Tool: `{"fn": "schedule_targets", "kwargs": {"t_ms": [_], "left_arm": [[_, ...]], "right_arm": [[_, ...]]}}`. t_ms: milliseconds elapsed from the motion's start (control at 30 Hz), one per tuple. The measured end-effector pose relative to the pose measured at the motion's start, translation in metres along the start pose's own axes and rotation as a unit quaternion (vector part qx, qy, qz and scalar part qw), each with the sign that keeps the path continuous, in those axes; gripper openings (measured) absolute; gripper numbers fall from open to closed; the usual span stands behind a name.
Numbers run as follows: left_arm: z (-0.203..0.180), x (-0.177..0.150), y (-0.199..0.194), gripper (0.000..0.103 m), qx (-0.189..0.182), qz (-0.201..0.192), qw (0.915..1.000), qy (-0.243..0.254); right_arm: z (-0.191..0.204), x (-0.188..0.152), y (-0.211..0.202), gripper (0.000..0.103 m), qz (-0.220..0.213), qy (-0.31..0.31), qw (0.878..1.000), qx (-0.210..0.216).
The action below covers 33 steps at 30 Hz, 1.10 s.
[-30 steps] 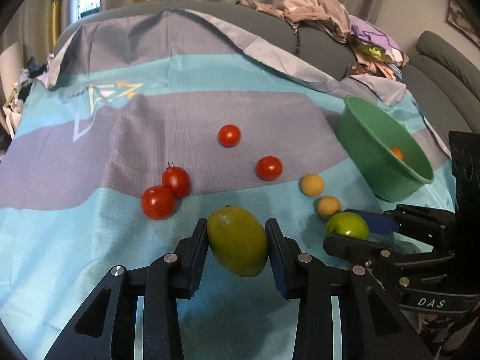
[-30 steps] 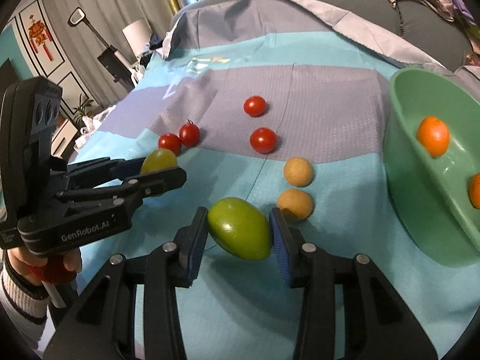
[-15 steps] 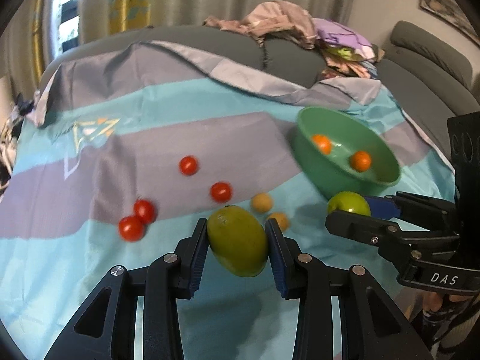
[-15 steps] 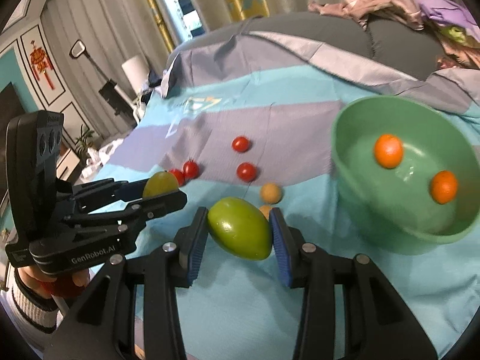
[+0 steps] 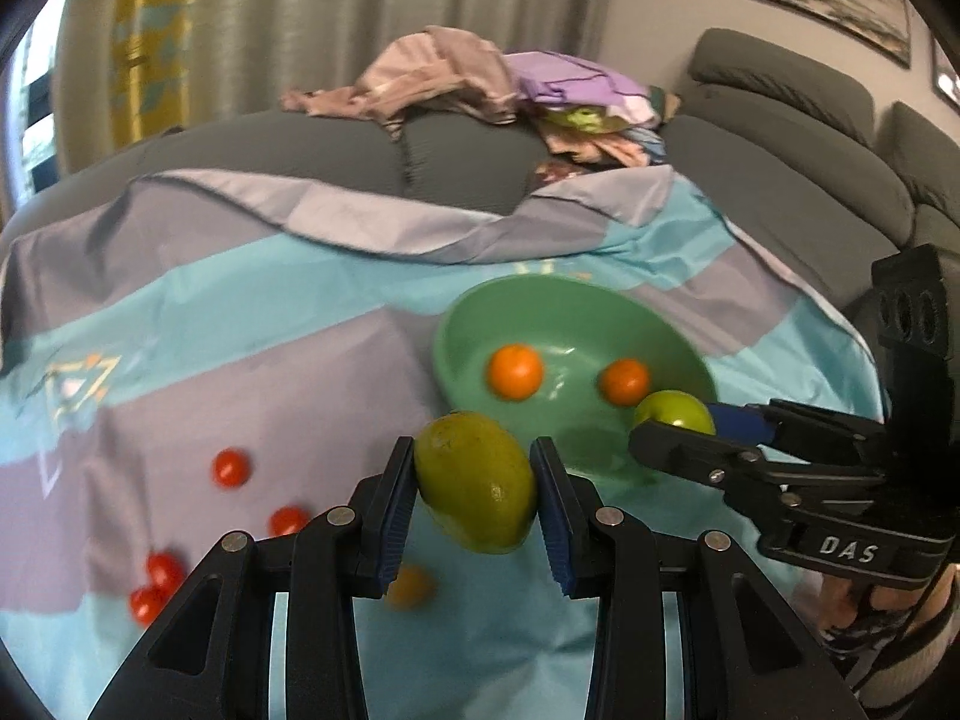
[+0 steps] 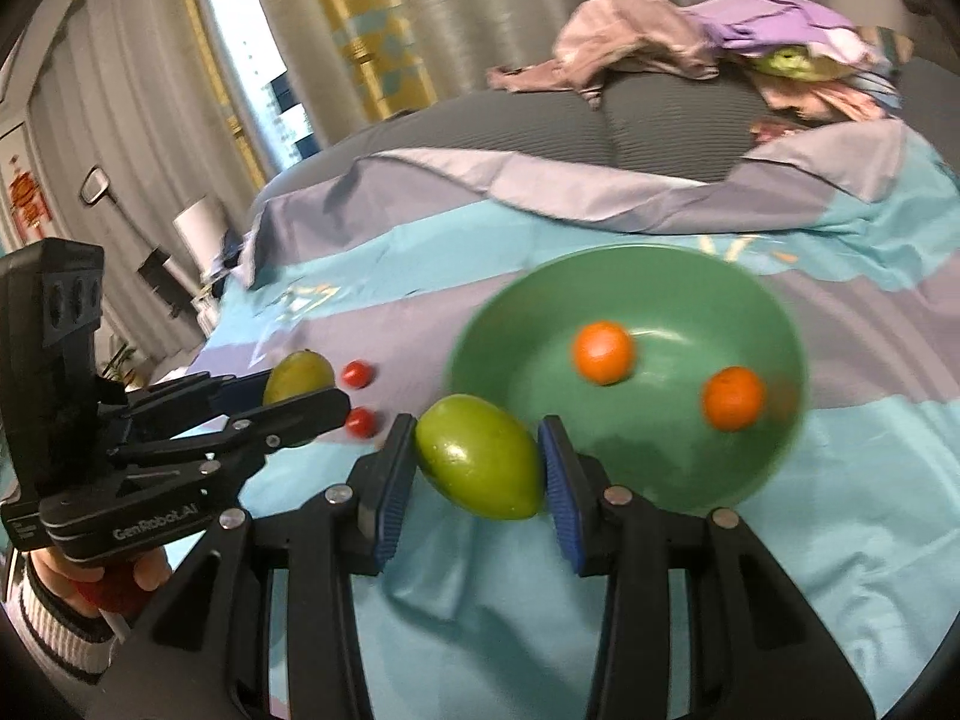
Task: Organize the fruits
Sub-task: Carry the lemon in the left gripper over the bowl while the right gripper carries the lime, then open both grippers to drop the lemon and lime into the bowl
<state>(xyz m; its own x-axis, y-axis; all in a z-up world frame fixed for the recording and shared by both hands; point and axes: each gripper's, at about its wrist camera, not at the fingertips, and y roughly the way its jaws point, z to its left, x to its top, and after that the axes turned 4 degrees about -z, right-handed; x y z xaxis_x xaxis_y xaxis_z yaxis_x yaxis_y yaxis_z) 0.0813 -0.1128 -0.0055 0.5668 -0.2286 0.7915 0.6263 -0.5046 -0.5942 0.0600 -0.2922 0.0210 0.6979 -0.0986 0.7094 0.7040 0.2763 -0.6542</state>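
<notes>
Two green mangoes, each carried above a striped cloth beside a green bowl. The left gripper pinches the first mango between its blue pads; the fruit lies tilted, clear of the cloth, just in front of the bowl's near rim. The right gripper pinches the second mango in the same manner, its blue pads pressed against the fruit's two sides, also clear of the cloth and in front of the bowl's near rim. In the left wrist view the right gripper appears at the right edge with its mango over the bowl's near right rim; in the right wrist view the left gripper appears at the left edge, held by a hand in a striped cuff, well to the left of the bowl.

The green bowl rests on the cloth and contains two oranges, apart from each other on its floor.

Outside the bowl, on the cloth, lie several small red tomatoes: one alone, one nearer the left gripper, and two touching at the lower left of the left wrist view. A small tan round fruit lies blurred below the left gripper's pad.

The teal and grey cloth covers a grey sofa; a heap of clothes rests on the sofa back. Curtains hang behind.
</notes>
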Motion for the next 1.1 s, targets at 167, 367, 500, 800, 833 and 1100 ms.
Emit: {"fn": "schedule_targets", "kwargs": {"t_ms": [167, 367, 500, 800, 833, 1100], "left_arm": [[-0.015, 0.013, 0.027, 0.038, -0.027, 0.006, 0.9996, 0.007], [-0.033, 0.015, 0.054, 0.038, -0.023, 0.034, 0.9985, 0.035], [-0.036, 0.008, 0.064, 0.038, -0.014, 0.057, 0.9975, 0.039], [-0.029, 0.005, 0.050, 0.046, -0.005, 0.051, 0.9981, 0.035], [-0.024, 0.005, 0.041, 0.053, -0.001, 0.042, 0.9987, 0.029], [0.033, -0.029, -0.017, 0.062, 0.068, 0.033, 0.9968, -0.025]], "right_arm": [[-0.024, 0.002, 0.002, 0.042, -0.006, 0.011, 0.999, -0.032], [-0.037, -0.001, 0.010, 0.042, 0.011, 0.008, 0.999, -0.048], [-0.041, -0.005, 0.016, 0.042, 0.025, 0.011, 0.998, -0.053], [-0.039, -0.004, 0.007, 0.047, 0.019, 0.018, 0.998, -0.058], [-0.039, -0.005, 0.003, 0.048, 0.016, 0.019, 0.998, -0.059], [-0.032, -0.012, -0.024, 0.054, 0.008, 0.025, 0.998, -0.048]]}}
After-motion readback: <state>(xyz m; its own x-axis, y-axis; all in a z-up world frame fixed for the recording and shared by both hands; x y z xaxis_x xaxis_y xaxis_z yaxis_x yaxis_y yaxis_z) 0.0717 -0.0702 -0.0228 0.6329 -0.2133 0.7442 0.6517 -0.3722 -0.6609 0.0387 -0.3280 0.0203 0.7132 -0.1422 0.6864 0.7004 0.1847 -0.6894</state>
